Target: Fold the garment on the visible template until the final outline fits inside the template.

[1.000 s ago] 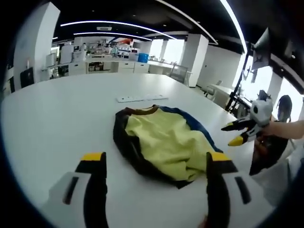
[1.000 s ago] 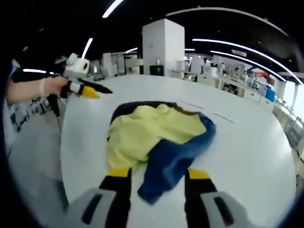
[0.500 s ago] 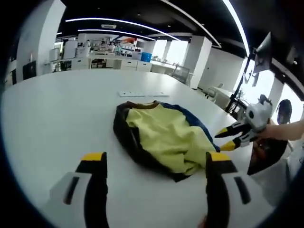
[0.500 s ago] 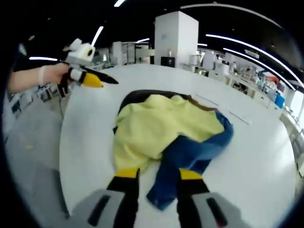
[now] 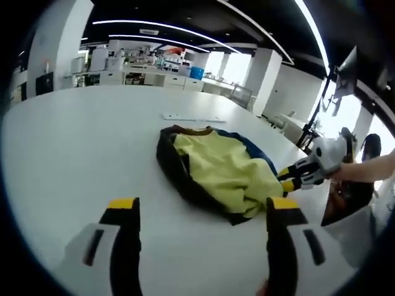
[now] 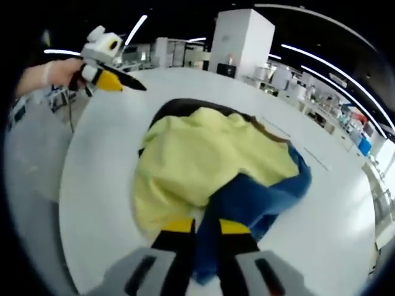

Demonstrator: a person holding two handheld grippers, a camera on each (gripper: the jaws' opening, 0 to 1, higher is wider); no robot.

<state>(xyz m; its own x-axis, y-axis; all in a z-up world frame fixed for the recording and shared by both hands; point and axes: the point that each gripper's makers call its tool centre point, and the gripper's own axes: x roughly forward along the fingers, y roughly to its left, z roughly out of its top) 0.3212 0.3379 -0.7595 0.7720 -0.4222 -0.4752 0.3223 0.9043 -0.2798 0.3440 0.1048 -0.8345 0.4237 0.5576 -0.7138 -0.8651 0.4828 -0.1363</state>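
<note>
The garment [image 5: 222,166] lies bunched on the white table [image 5: 74,142], its yellow lining up, with a black rim and a blue side. My left gripper [image 5: 202,205] hovers open in front of it, jaws wide apart and holding nothing. In the left gripper view my right gripper [image 5: 290,179] comes in from the right, its tips at the garment's near right edge. In the right gripper view the garment [image 6: 203,154] lies close, and my right gripper [image 6: 207,226] has its jaws drawn together on the blue fabric [image 6: 259,203]. The left gripper [image 6: 126,84] shows at the upper left, held by a hand.
A thin white strip [image 5: 191,117] lies flat on the table beyond the garment. The table edge [image 6: 68,185] curves close on the left of the right gripper view. Pillars, counters and shelving stand far behind. A person's arm [image 5: 370,169] reaches in from the right.
My right gripper has moved in onto the garment's blue part and its jaws have narrowed around the fabric. The left gripper has stayed open, and its view has drifted slightly.
</note>
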